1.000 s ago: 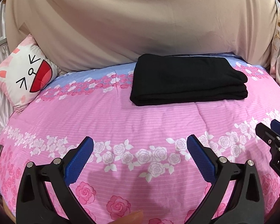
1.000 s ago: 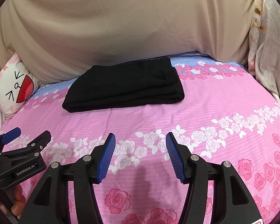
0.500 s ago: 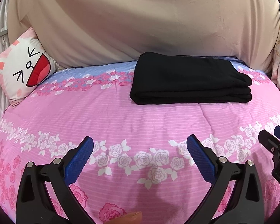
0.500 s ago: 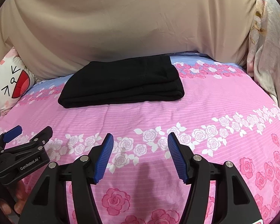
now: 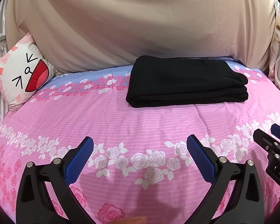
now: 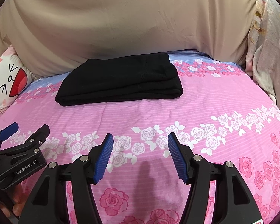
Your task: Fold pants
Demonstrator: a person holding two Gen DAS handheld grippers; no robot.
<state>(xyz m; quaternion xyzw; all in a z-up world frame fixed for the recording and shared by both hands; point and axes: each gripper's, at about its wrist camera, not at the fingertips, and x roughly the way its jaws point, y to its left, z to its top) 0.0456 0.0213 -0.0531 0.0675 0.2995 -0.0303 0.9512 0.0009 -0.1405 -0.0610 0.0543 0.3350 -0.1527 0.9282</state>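
The black pants [image 5: 186,81] lie folded in a neat flat rectangle at the far side of the pink floral bed; they also show in the right wrist view [image 6: 119,83]. My left gripper [image 5: 140,145] is open and empty, hovering over the near part of the bed, well short of the pants. My right gripper [image 6: 141,141] is open and empty too, beside the left one. The right gripper shows at the right edge of the left wrist view [image 5: 270,140]; the left gripper shows at the left edge of the right wrist view [image 6: 25,130].
The pink rose-print bedspread [image 5: 140,123] covers the bed. A cat-face cushion [image 5: 22,76] leans at the far left. A beige sheet [image 5: 140,22] hangs behind the bed. Floral fabric [image 6: 267,46] hangs at the right.
Both grippers have drawn slightly back and lifted their view; the pants sit a little further off. The pants have not moved. Both grippers stay open.
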